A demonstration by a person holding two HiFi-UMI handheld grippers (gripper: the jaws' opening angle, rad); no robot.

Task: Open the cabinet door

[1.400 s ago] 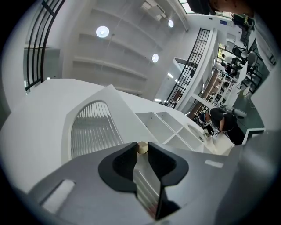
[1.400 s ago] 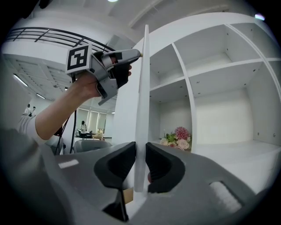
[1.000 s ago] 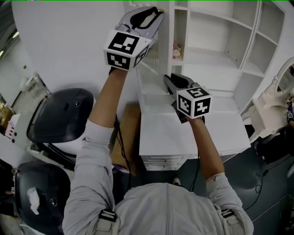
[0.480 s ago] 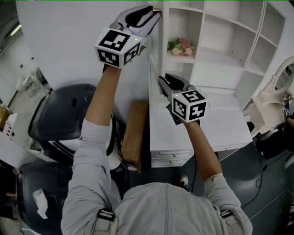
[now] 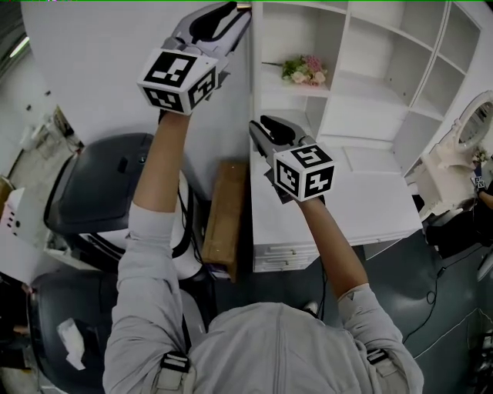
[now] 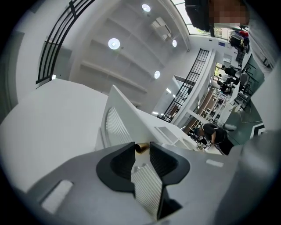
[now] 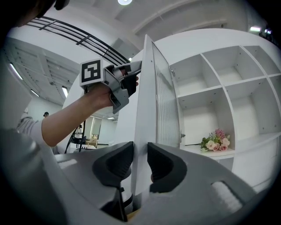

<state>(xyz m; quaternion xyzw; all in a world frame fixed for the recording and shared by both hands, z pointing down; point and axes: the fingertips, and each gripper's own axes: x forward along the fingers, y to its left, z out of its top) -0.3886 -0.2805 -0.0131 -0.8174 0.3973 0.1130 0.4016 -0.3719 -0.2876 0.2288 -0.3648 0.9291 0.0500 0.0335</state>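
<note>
White shelving filled the background: an open-fronted cabinet above a table, with flowers on one shelf. Its door stood swung out, roughly square to the shelves and edge-on to me, so I judged the opening nearly or fully done.

I had the left claw high on the door's free edge, with its jaws part open astride the ribbed panel. A brass knob sat just past the tips. The jaws had just been opening, and the pads were not pinching.

I had the right claw lower on the same edge. Its jaws had also just been opening, and the edge lay loose between them.

Risks, as I read them:
- With both grips slack, the door could drift back on its hinges.
- Drawing either claw away at an angle could drag a pad along the edge and tug the door.
- The left tips could catch the knob on withdrawal.
- Pushing further could strain the hinges.
</note>
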